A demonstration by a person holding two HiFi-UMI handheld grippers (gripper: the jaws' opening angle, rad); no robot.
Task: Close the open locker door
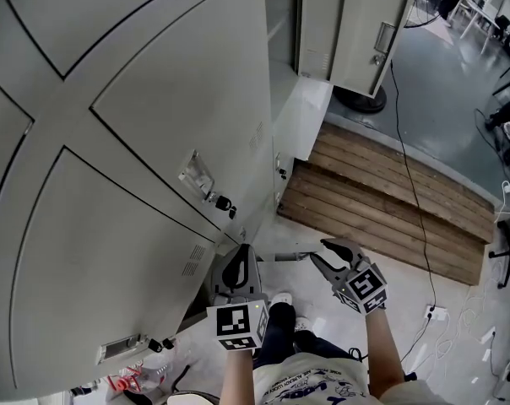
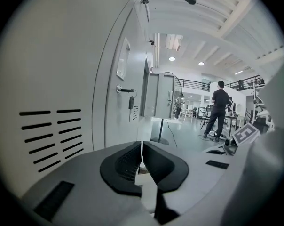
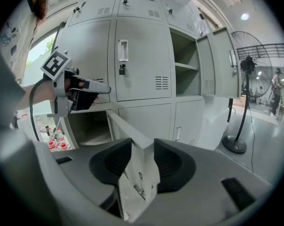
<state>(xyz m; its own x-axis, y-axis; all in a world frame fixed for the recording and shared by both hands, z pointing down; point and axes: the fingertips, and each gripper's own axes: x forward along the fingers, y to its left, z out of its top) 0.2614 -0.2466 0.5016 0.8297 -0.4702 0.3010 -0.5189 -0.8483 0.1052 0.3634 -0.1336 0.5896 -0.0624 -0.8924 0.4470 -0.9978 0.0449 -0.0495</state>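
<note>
Low in the grey locker bank, a locker door (image 3: 132, 140) stands swung out from its open compartment (image 3: 88, 126). In the right gripper view its free edge runs between the two black pads (image 3: 111, 161), which press on it from both sides, so my right gripper (image 3: 143, 157) is shut on the door. From the head view, that right gripper (image 1: 318, 253) meets the door's thin top edge (image 1: 289, 256) just off the locker front. My left gripper (image 1: 238, 264) hovers beside the locker face above the open compartment, jaws together with nothing in them (image 2: 142, 161).
A second locker higher up also stands open, its door (image 1: 356, 32) swung out. A wooden pallet (image 1: 382, 201) and a black cable lie on the floor to the right, and a standing fan (image 3: 238, 140) beyond. A key hangs in a lock (image 1: 225, 202). A person (image 2: 219, 107) stands far off.
</note>
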